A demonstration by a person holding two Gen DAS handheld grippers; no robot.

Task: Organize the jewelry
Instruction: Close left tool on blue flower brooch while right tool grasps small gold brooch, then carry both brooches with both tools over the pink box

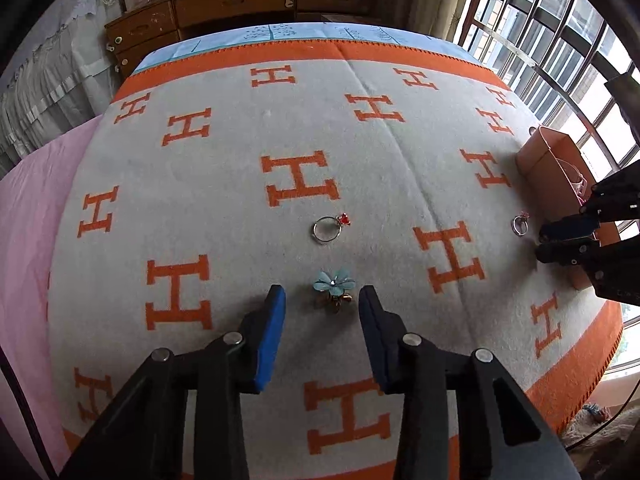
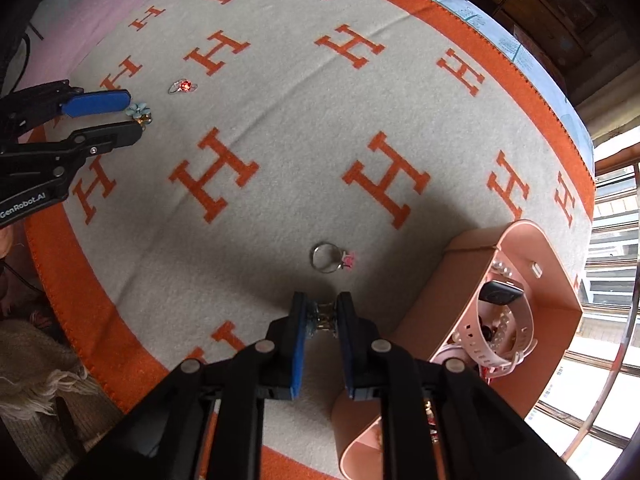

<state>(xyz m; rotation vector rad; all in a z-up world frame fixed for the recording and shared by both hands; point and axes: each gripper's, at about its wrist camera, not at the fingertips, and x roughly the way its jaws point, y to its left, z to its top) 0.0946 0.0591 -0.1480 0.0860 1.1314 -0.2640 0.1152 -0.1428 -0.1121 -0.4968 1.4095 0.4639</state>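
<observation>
A pale blue flower piece [image 1: 333,285] with gold backing lies on the blanket between the fingers of my left gripper [image 1: 322,299]. Its blue pads stand apart from the flower on both sides, so it is open. From the right wrist view the same flower [image 2: 138,111] sits at the left gripper's tips [image 2: 134,114]. My right gripper [image 2: 323,306] points down, shut on a small gold and blue metal piece [image 2: 323,317]. Just beyond it lies a silver ring with a pink stone [image 2: 330,258]. A silver ring with a red stone [image 1: 328,229] lies past the flower.
A grey blanket with orange H letters [image 1: 240,200] covers the bed. A pink open box [image 2: 532,248] at the right holds a pink-strapped watch [image 2: 500,293] and pearls. The right gripper [image 1: 540,243] shows at the right edge. Wooden drawers [image 1: 224,4] and window bars [image 1: 560,40] stand beyond.
</observation>
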